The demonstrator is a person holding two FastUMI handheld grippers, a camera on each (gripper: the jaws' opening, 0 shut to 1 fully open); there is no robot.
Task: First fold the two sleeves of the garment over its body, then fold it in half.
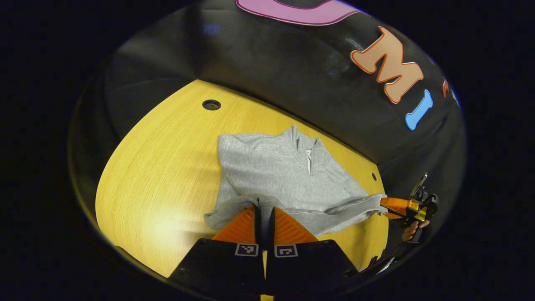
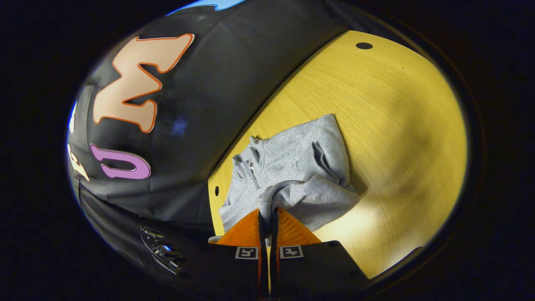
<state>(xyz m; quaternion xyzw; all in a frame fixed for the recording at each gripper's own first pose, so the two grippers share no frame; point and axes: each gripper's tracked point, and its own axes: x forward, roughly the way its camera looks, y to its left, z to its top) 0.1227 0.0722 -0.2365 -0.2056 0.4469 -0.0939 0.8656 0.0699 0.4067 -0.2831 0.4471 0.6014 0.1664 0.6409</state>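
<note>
Two grippers are at work on a grey garment (image 1: 288,175) that lies on the yellow wood-grain tabletop (image 1: 167,175), close to the edge that meets the black booth wall.

In the left gripper view, the left gripper (image 1: 264,214) reaches forward low over the tabletop. Its orange jaws are clenched almost together, with a bunched fold of grey cloth, seemingly a sleeve end, pinched between the tips. The cloth is drawn up and wrinkled where they grip it. Farther off at the right of that view, the right gripper (image 1: 386,207) holds the garment's other extremity at the edge of the tabletop, pulling the fabric out into a narrow stretched tongue. A hand (image 1: 413,229) wraps its handle from below.

In the right gripper view, the right gripper (image 2: 267,215) points along the garment from the side, its jaws likewise closed nearly tight on a gathered ridge of grey fabric. Beyond them the garment shows its stand-up collar with a short zip (image 2: 246,173), and a fold of cloth lies doubled over the body.

The collar end of the garment is toward the wall. Two small dark holes (image 1: 211,104) mark the tabletop, one well apart from the garment, one near its collar side.
</note>
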